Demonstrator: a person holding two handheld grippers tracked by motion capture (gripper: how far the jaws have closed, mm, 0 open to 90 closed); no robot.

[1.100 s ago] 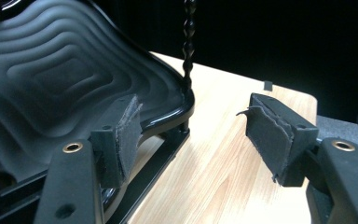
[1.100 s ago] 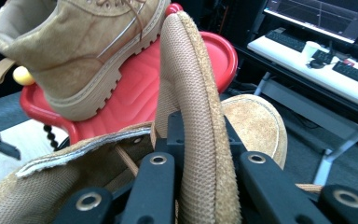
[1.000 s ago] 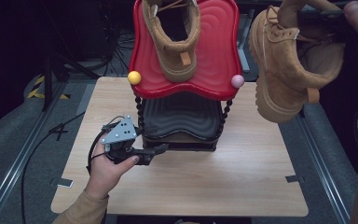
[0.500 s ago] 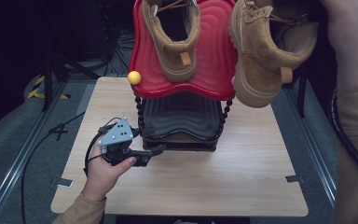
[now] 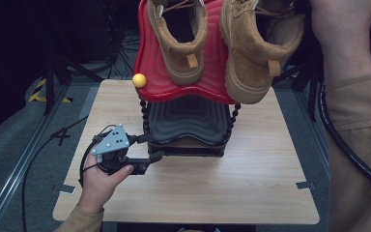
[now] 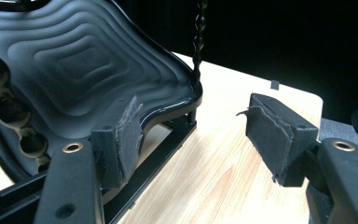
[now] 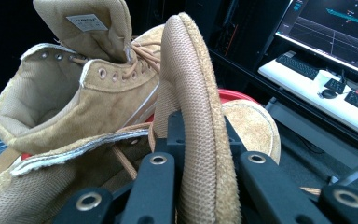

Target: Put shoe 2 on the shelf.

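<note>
Right tongs (image 7: 200, 140) clamp a boot's (image 5: 256, 53) collar above the red shelf (image 5: 188, 87); left tongs (image 6: 200, 135) gape by the bench's (image 5: 251, 193) near-left corner.

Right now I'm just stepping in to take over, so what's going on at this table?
A person is loading tan boots onto a two-tier shoe rack. One boot already sits on the red upper tray. The right tongs are shut on the padded collar of the second boot, holding it over that tray beside the first. The left tongs stand open at the black lower tray's front corner, gripping nothing.
</note>
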